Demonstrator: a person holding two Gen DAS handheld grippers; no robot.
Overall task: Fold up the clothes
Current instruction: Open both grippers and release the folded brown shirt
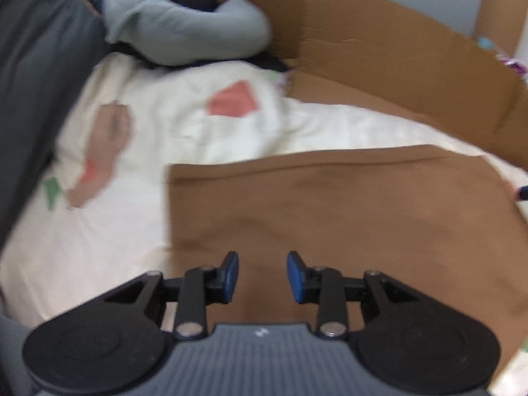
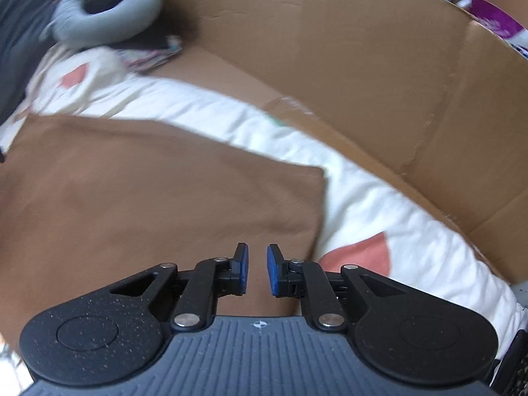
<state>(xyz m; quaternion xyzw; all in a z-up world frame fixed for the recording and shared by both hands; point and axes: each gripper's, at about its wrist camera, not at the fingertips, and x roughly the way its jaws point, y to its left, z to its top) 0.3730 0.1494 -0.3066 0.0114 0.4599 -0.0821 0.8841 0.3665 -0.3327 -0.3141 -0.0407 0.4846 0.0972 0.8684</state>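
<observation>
Brown cloth (image 1: 330, 217) lies flat on the bed (image 1: 99, 237), both the left gripper (image 1: 262, 275) and right gripper (image 2: 257, 269) spread above it, pinching nothing.

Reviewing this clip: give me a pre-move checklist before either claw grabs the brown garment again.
1. Left claw open, nothing held: ok.
2. Right claw open, narrower gap, nothing held: ok.
3. Brown garment lies flat on the white bedspread: ok.
4. Garment's right edge in view and unobstructed: ok.
5. Grey neck pillow apart from the garment: ok.
6. Fold layers aligned: cannot tell, frames blurred.
</observation>
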